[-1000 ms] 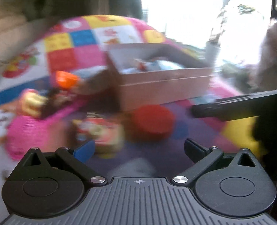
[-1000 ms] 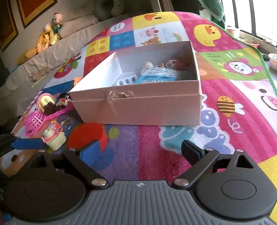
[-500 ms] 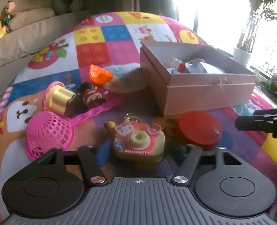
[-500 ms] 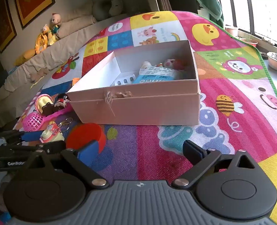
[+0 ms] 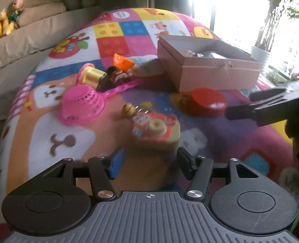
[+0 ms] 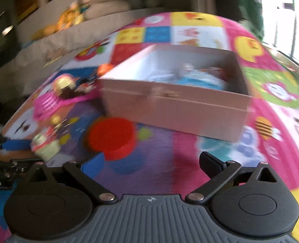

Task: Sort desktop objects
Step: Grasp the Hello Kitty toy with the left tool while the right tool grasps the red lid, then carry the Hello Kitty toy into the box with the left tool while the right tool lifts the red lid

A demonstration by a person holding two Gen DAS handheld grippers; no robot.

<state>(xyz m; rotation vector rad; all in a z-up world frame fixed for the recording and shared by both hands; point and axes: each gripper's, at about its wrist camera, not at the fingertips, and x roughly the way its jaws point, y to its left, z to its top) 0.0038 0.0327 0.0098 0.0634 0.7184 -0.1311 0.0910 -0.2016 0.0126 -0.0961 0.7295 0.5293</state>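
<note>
Left wrist view, what changed: over the last second the left gripper (image 5: pixel 148 160) had narrowed from wide to a partial gap, and the toy camera (image 5: pixel 156 127) went from sitting between the fingers half a second earlier to lying just ahead of the tips, untouched
Left wrist view, meaning: judged a missed or unfinished grab; nothing was held, so the toy was not yet bound for the pink box (image 5: pixel 210 68)
Left wrist view, neighbours: red lid (image 5: pixel 208 101) right of the toy, pink basket (image 5: pixel 81 103) to its left
Right wrist view, change: the right gripper (image 6: pixel 152 164) was opening to its widest, empty, the picture newly blurred
Right wrist view, position: red lid (image 6: pixel 112 137) lay just ahead of the blue finger (image 6: pixel 93 163), the box (image 6: pixel 175 105) beyond
</note>
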